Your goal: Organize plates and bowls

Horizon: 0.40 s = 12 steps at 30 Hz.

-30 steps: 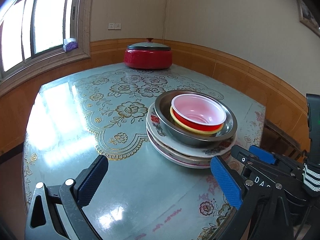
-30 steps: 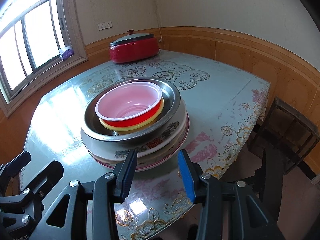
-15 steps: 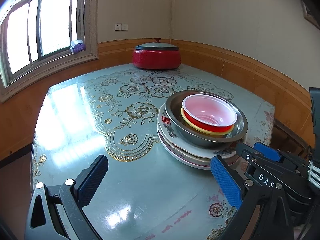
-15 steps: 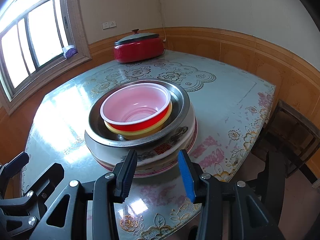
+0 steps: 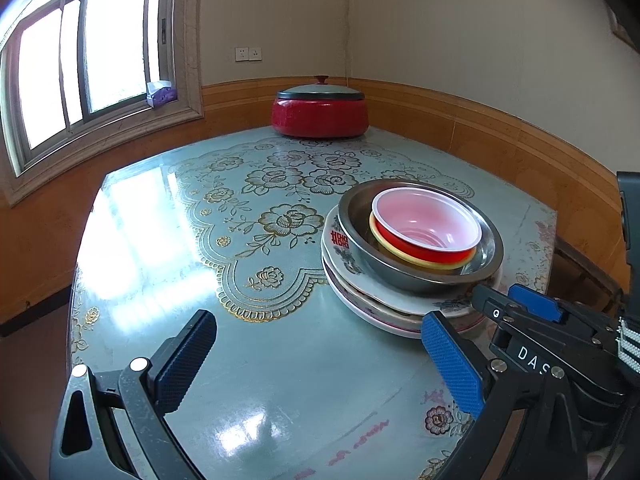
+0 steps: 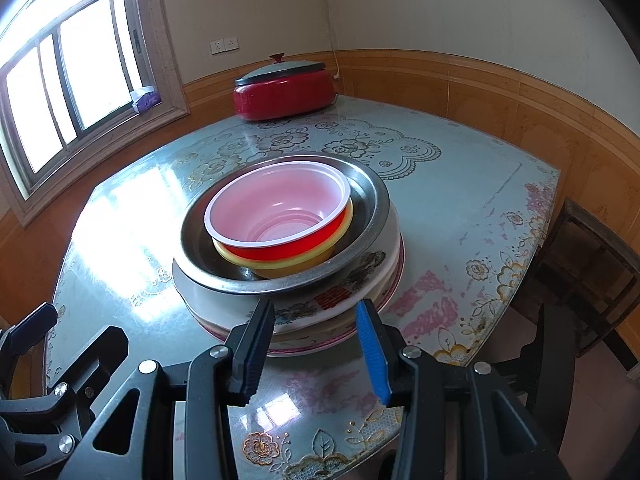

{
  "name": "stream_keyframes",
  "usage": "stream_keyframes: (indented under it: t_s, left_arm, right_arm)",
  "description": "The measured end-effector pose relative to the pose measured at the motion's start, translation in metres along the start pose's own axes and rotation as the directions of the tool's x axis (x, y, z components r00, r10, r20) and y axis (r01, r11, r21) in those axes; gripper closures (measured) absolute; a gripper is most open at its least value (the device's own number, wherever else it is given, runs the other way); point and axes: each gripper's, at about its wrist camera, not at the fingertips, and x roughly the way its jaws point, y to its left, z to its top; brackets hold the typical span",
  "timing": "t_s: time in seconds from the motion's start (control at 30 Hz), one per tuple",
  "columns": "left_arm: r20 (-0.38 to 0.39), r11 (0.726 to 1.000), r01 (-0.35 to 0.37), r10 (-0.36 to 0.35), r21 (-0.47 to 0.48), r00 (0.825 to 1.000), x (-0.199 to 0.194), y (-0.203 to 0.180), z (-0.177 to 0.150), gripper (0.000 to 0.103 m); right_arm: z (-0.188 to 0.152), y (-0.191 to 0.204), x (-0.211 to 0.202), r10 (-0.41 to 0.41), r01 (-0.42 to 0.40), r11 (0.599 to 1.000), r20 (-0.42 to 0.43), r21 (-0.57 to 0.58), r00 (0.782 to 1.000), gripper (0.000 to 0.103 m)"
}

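One stack of dishes stands on the table: a red bowl (image 5: 428,232) (image 6: 280,216) with a white-pink inside sits in a yellow bowl (image 6: 288,266), both inside a steel bowl (image 5: 404,268) (image 6: 360,200), on several patterned plates (image 5: 360,288) (image 6: 340,304). My left gripper (image 5: 320,356) is open, wide, above the bare table left of the stack. My right gripper (image 6: 316,344) is open with nothing between its fingers, just short of the plates' near rim. It also shows in the left wrist view, its blue fingertip (image 5: 532,304) beside the plates.
A red lidded pot (image 5: 320,112) (image 6: 286,90) stands at the table's far edge by the wall. The table (image 5: 180,248) has a glossy floral cover. A dark wooden chair (image 6: 588,256) stands off the right edge. A window sill holds a purple packet (image 5: 160,94).
Both views have tilted up a little, so the stack sits lower and slightly nearer. Neither gripper's jaws have changed and nothing on the table has moved.
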Motion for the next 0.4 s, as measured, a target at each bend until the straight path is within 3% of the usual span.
stream_keyframes:
  t_s: [0.4]
  left_arm:
    - [-0.005, 1.0, -0.015, 0.015, -0.015, 1.0, 0.0005, 0.0035, -0.0017, 0.0]
  right_arm:
    - [0.0008, -0.0015, 0.0018, 0.012, -0.012, 1.0, 0.001, -0.005, 1.0, 0.06]
